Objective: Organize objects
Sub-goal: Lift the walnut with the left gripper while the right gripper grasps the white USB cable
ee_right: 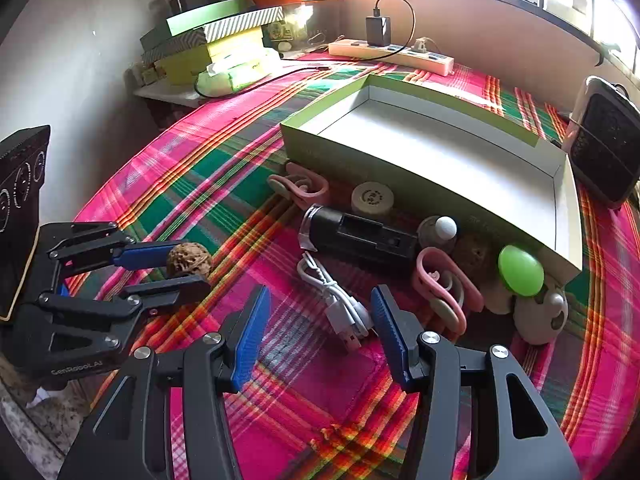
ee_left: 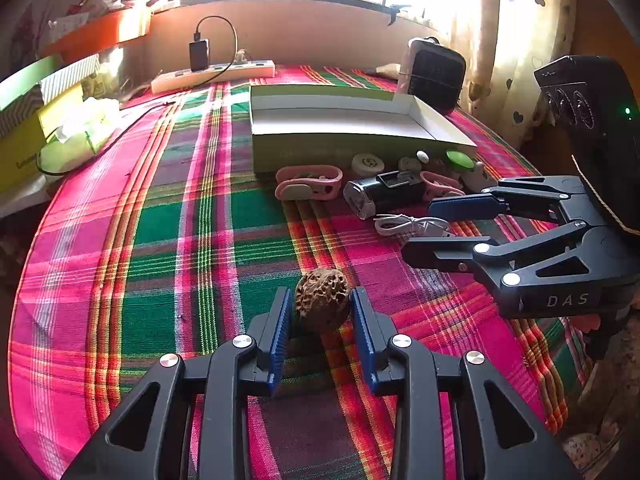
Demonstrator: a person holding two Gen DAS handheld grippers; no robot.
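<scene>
Centrally in the left wrist view, the left gripper [ee_left: 322, 308] pinches a brown, pitted, walnut-like ball [ee_left: 322, 299] between its blue ribbed pads, just above the pink-and-green plaid cloth [ee_left: 168, 240] on the counter. Right gripper [ee_right: 320, 316], in its own view, stands spread with nothing clamped; a coiled white USB cable [ee_right: 336, 300] lies on the cloth between and just beyond its fingertips. At 12 o'clock from the cable, a black cylindrical torch with a clear lens end [ee_right: 356, 236] lies on its side. Behind that, at 1 o'clock, sits an open shallow cardboard box, green outside and white inside [ee_right: 440, 148]. Along the box's near wall: a round beige disc [ee_right: 372, 198], a small white ball [ee_right: 446, 227], a second brown pitted ball [ee_right: 476, 254], a bright green oval piece [ee_right: 520, 270]. Two pink loop-shaped clips show, one at 10 o'clock from the torch [ee_right: 298, 188], one at 4 o'clock from it [ee_right: 444, 288]. Far back, at 12 o'clock from the box, a cream power strip with a black charger plugged in [ee_right: 390, 52].
</scene>
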